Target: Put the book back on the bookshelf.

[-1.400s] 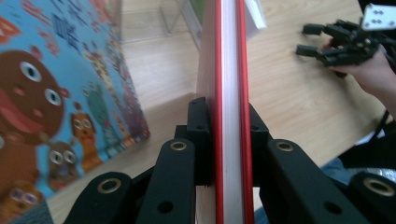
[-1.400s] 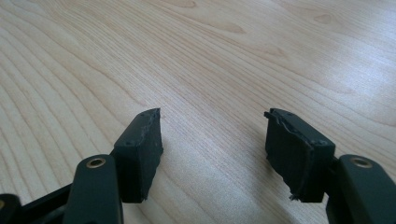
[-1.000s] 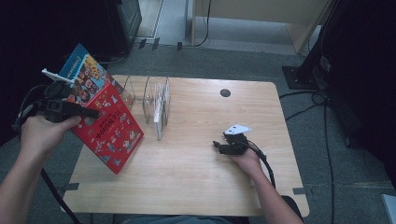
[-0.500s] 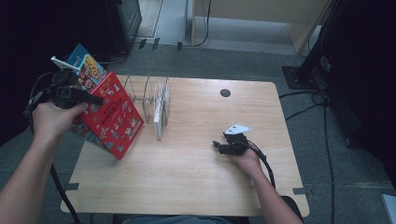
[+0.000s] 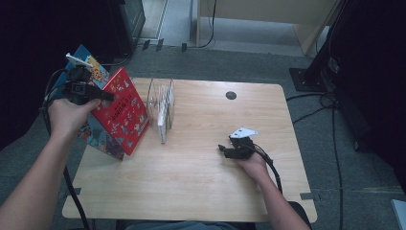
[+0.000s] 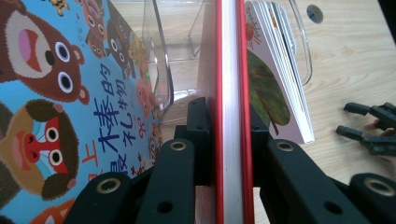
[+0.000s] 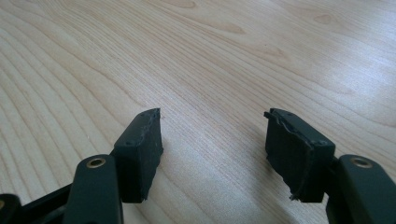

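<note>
My left gripper (image 5: 103,96) is shut on a red picture book (image 5: 122,112), held upright over the table's left edge. In the left gripper view the red book's (image 6: 231,93) white page edge runs straight up between the two black jaws. A blue animal picture book (image 6: 60,93) lies against the outside of the left jaw, and its corner (image 5: 93,64) sticks out behind the red one. A clear rack (image 5: 160,93) just right of the red book holds a white board book (image 5: 164,120). My right gripper (image 5: 224,149) rests on the table with its jaws open (image 7: 212,135) and nothing between them.
The wooden table (image 5: 206,191) has a round cable hole (image 5: 231,95) at the back. Cables trail off the right edge over the grey floor (image 5: 335,143). Dark equipment (image 5: 368,57) stands at the far right.
The left hand has carried the red book to the right and farther back, closer to the clear rack, and the book stands more upright. The right hand has stayed put.
</note>
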The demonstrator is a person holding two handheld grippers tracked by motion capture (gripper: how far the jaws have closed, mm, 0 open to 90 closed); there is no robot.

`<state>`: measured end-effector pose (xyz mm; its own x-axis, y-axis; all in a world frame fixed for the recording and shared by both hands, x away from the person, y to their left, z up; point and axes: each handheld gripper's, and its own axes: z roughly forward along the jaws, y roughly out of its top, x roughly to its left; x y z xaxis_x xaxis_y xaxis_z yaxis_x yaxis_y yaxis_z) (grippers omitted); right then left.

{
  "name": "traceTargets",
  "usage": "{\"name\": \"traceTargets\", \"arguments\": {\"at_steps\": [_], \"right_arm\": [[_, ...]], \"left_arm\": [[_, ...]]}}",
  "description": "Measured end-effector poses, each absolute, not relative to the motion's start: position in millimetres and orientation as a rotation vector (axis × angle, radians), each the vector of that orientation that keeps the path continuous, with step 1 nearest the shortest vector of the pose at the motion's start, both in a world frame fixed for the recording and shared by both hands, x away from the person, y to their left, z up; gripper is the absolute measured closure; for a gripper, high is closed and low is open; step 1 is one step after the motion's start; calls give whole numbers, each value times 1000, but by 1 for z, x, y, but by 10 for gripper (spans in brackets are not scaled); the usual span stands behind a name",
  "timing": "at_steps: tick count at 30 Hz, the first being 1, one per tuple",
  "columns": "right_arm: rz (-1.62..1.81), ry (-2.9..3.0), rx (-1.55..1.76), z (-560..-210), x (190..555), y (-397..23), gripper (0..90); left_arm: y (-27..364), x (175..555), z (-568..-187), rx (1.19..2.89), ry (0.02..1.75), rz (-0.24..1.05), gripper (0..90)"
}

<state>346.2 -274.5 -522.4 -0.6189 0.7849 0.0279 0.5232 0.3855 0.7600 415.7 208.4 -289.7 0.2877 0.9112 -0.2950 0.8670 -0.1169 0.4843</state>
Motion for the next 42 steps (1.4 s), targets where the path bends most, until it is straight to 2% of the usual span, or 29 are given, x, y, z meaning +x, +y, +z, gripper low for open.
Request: {"name": "traceTargets", "arguments": {"at_steps": [13,23,29,42], "right_arm": [[1085,2313,1140,-522,346,-274,362],[1085,2313,1140,-522,346,-274,362],[1085,2313,1139,-522,346,-274,362],[1085,2313,1138,-522,346,-274,362]], "left_arm": [[212,413,-290,2056,1612,19,784],[208,423,-292,2130,1647,-126,760],[210,428,-292,2147,1692,-113,799],[209,450,-280,2117,1708,-70,803]]}}
